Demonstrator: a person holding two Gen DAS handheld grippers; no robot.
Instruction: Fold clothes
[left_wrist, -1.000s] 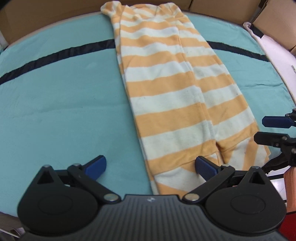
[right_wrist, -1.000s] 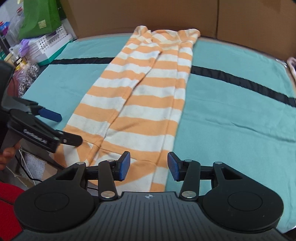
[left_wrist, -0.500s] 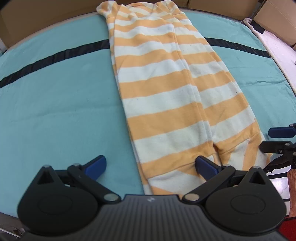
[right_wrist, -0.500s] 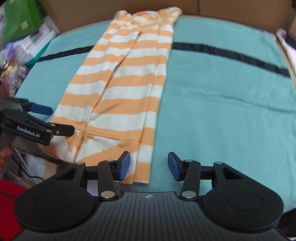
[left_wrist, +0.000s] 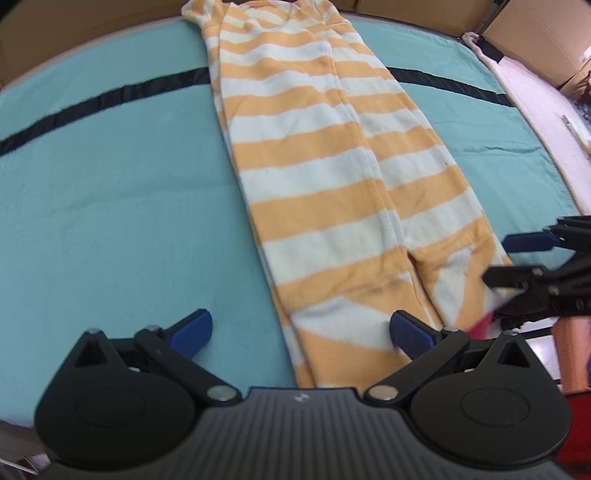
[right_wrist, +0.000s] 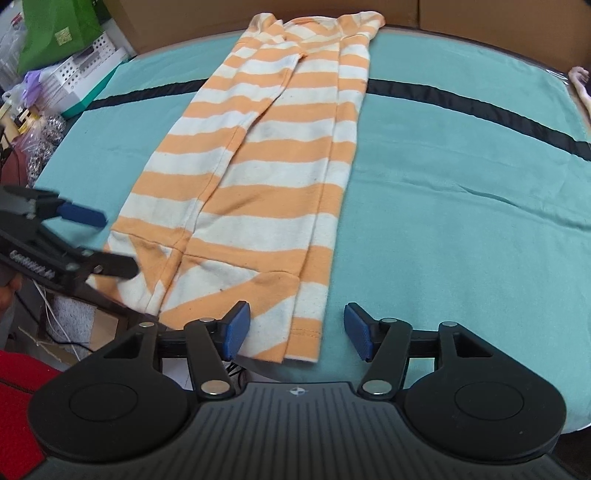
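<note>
An orange-and-white striped garment (left_wrist: 332, 192) (right_wrist: 258, 177) lies flat and lengthwise on the teal table cover (left_wrist: 110, 206) (right_wrist: 461, 221), its near hem at the table's front edge. My left gripper (left_wrist: 301, 330) is open wide above the hem's left part, with cloth between its fingers but not pinched. My right gripper (right_wrist: 297, 330) hovers over the hem's right corner; its jaws are opening and the pads do not press on the cloth. Each gripper shows in the other's view: the right gripper (left_wrist: 506, 258) at the right edge, the left gripper (right_wrist: 107, 242) at the left edge.
A black stripe (right_wrist: 461, 99) crosses the cover. Cardboard boxes (right_wrist: 480, 22) stand behind the table. A green bag (right_wrist: 55, 29) and white baskets (right_wrist: 85, 70) sit off the left side, and a pale pink cloth (left_wrist: 535, 96) lies at the right edge.
The right gripper's jaws have spread wider over the hem's corner. The left gripper has shifted slightly, so more of the hem lies between its fingers. The garment lies as before.
</note>
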